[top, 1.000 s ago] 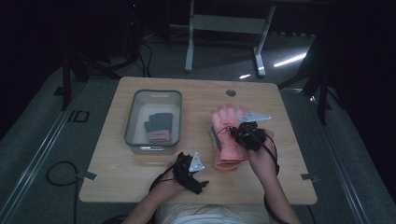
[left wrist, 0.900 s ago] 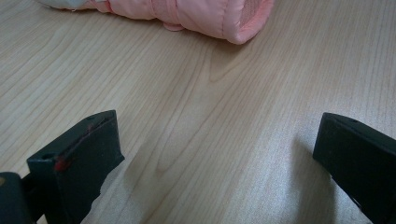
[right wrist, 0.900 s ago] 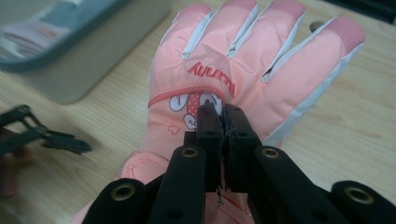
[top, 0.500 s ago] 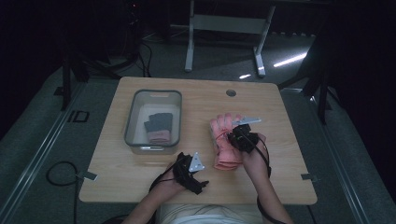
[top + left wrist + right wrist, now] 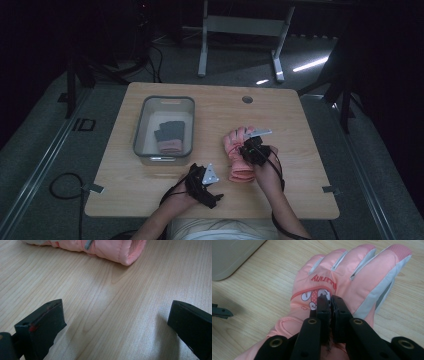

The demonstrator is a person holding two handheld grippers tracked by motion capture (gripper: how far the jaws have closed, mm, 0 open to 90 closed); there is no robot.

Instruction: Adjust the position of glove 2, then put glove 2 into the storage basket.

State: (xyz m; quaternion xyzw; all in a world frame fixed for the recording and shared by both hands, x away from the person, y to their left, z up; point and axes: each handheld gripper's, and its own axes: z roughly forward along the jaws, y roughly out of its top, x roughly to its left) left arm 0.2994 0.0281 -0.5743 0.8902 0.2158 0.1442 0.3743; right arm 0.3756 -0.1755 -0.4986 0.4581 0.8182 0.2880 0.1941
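left gripper point(image 5: 204, 181) idles at the near edge of the light wooden table point(image 5: 300, 192), jaws wide apart, nothing between. right gripper point(image 5: 330, 305) is pinched on the back fabric of the padded pink ski glove point(image 5: 239, 154), probably to lift it. glove lies right of centre, long axis near-far, fingers pointing far, cuff near. far left, grey plastic bin point(image 5: 141, 126) holds a dark glove point(image 5: 170, 132)

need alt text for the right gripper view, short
The right gripper's two black jaws are shut together on the back of a pink glove lying on the wooden table, fingers pointing away. Whether they pinch fabric is unclear. A grey bin corner sits at upper left.
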